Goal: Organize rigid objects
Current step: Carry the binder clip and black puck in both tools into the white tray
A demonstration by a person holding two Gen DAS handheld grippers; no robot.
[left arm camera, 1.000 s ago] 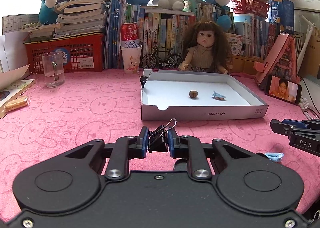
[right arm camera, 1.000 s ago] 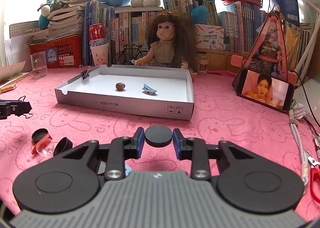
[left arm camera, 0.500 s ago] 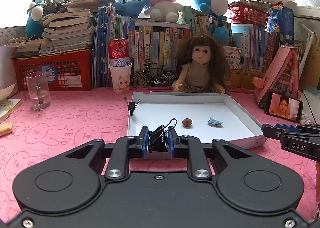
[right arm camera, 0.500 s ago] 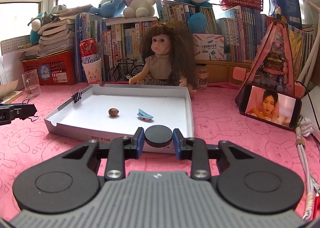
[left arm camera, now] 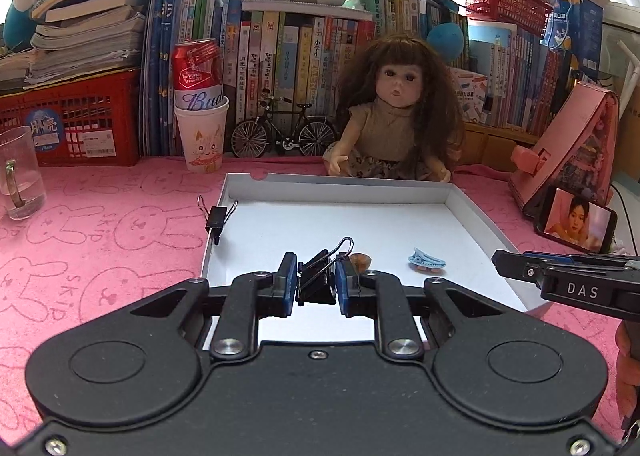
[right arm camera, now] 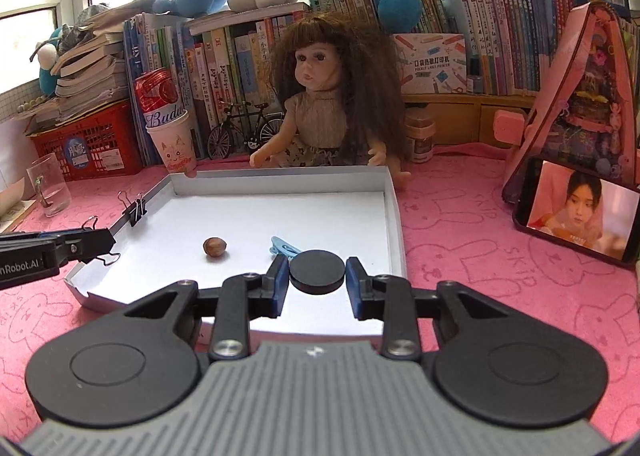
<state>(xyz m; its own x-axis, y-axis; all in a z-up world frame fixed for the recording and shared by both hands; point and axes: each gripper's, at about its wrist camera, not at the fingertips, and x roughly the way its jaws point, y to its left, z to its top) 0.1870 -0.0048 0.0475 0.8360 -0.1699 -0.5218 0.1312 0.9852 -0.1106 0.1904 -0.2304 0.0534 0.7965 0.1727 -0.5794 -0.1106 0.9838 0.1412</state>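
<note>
While both grippers hang over the white tray (right arm camera: 394,212), a careless release is the risk.
The left gripper (left arm camera: 316,286) is clamped on a black binder clip (left arm camera: 318,280), the right gripper (right arm camera: 317,276) on a black round disc (right arm camera: 317,271); dropped from too high, the disc may roll or knock the nut (right arm camera: 215,247) and the blue clip (right arm camera: 285,247).

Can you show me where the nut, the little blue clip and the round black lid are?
nut (right arm camera: 215,247), right wrist view, middle of its brown shell.
little blue clip (left arm camera: 426,259), left wrist view, top of its body.
round black lid (right arm camera: 317,270), right wrist view, centre of its flat top.
</note>
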